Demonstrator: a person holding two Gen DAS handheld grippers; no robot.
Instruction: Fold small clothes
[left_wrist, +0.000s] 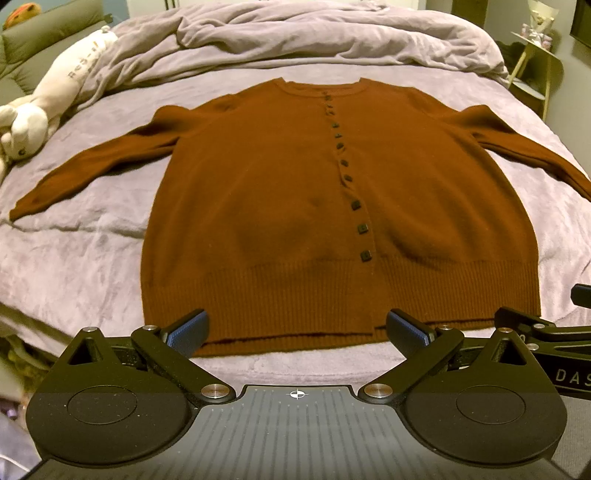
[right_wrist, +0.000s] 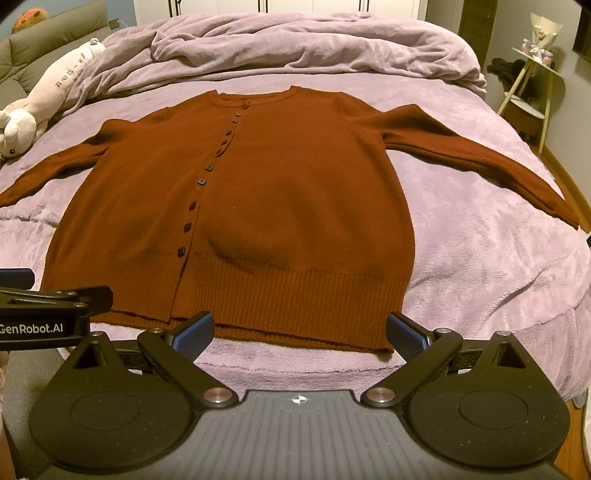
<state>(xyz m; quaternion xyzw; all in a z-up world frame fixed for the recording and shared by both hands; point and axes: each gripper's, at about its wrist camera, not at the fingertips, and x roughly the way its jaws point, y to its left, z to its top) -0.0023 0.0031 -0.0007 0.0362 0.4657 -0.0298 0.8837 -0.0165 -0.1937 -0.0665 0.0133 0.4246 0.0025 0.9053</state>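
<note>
A rust-brown buttoned cardigan (left_wrist: 280, 206) lies flat, front up, on the bed, sleeves spread out to both sides; it also shows in the right wrist view (right_wrist: 280, 206). Its ribbed hem faces me. My left gripper (left_wrist: 297, 332) is open and empty, just in front of the hem's left half. My right gripper (right_wrist: 299, 334) is open and empty, just in front of the hem's right half. Each gripper shows at the edge of the other's view: the right one (left_wrist: 546, 328), the left one (right_wrist: 40, 306).
The bed has a lilac sheet (left_wrist: 74, 266) and a bunched lilac duvet (left_wrist: 295, 37) at the far end. A white plush toy (left_wrist: 44, 107) lies at the far left. A small side table (right_wrist: 532, 92) stands beyond the bed's right edge.
</note>
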